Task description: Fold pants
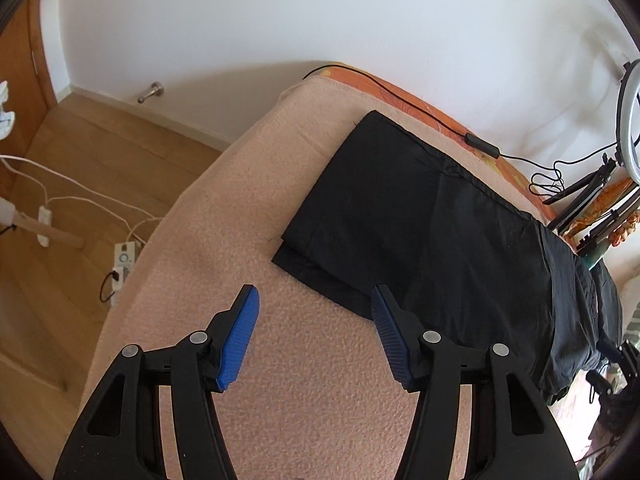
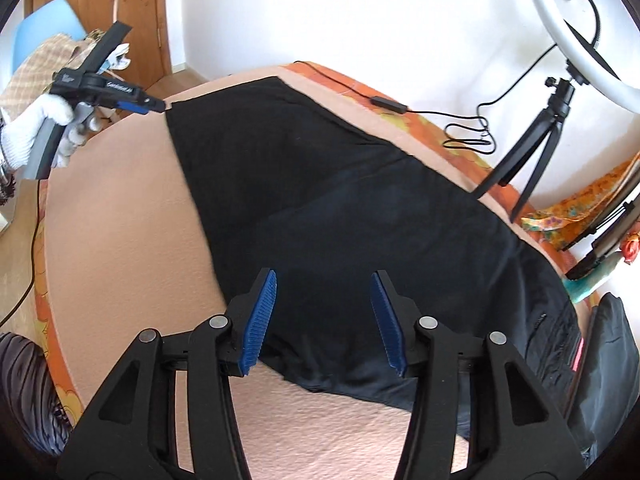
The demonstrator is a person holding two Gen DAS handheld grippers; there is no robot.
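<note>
Black pants (image 1: 420, 232) lie flat along a peach blanket (image 1: 240, 200) on a bed, folded lengthwise, with the leg hems at the near left. My left gripper (image 1: 314, 292) hovers open over bare blanket just short of the hem corner, its right finger overlapping the hem edge in the view. Nothing is between its blue pads. In the right wrist view the pants (image 2: 340, 208) stretch from far left to near right. My right gripper (image 2: 324, 276) stands open above the cloth near its front edge, holding nothing. A white-gloved hand holds the left gripper (image 2: 148, 104) at the far hem corner.
A ring light (image 2: 560, 20) on a black tripod (image 2: 532, 140) stands at the bed's far right, its cable and switch (image 2: 390, 104) running along the orange sheet edge. Power strips (image 1: 122, 260) lie on the wooden floor to the left. Dark clothing (image 2: 608, 340) sits at the right.
</note>
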